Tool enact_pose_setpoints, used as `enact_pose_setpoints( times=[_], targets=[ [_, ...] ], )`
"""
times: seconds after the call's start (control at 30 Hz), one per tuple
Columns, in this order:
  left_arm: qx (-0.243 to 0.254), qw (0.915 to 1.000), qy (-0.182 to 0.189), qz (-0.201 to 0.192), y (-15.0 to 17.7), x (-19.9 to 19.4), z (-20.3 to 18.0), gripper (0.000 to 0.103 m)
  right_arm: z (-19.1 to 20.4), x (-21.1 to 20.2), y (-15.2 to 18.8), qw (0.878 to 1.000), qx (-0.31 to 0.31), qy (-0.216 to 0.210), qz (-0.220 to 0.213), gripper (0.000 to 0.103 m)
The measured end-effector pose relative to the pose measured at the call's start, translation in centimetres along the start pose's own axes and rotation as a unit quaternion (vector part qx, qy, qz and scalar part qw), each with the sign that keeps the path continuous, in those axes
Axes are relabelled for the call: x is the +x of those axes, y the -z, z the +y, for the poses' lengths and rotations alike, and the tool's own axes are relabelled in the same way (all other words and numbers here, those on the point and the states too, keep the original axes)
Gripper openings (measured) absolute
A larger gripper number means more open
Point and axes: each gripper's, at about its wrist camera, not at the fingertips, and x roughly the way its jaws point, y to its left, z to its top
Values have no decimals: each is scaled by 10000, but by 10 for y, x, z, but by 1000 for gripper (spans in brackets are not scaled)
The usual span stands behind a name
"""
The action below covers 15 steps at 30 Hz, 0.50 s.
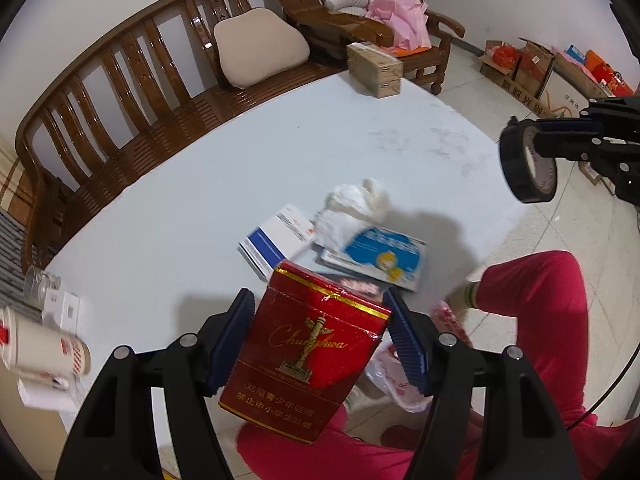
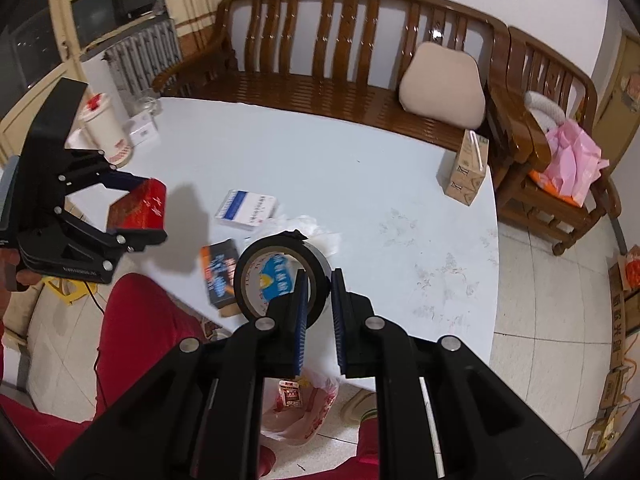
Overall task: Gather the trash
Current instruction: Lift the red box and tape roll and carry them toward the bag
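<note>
My left gripper (image 1: 320, 336) is shut on a red cigarette pack (image 1: 308, 352) held above the table's near edge; it shows at the left of the right wrist view (image 2: 140, 210). My right gripper (image 2: 320, 312) is shut on the rim of a black tape roll (image 2: 276, 280), held over the table edge; it also shows in the left wrist view (image 1: 528, 164). On the white table (image 1: 200, 200) lie a crumpled tissue (image 1: 356, 208), a blue-and-white box (image 1: 276, 240), a blue cartoon packet (image 1: 380, 258) and a dark small box (image 2: 218, 276). A plastic bag (image 2: 304, 404) hangs below the edge.
A brown carton (image 1: 374, 66) stands at the table's far edge. A paper cup (image 1: 44, 348), a glass jar (image 1: 40, 286) and small white boxes sit at the left. A wooden bench (image 2: 340, 64) with a cushion runs behind. My red-trousered legs (image 1: 540, 320) are beside the table.
</note>
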Motion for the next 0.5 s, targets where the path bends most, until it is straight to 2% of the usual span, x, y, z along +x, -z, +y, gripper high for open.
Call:
enact_pose_setpoints(
  times=[0.13, 0.43, 0.5],
  targets=[
    [-41, 10000, -1, -41, 20, -11, -19, 65, 17, -12, 13, 9999, -87, -85, -97, 13],
    [-308, 9989, 292, -193, 59, -18, -51, 65, 52, -28, 53, 9995, -242, -132, -123, 13],
    [-305, 9990, 216, -249, 65, -19, -61, 65, 55, -30, 61, 9996, -235, -136, -109, 13]
  ],
)
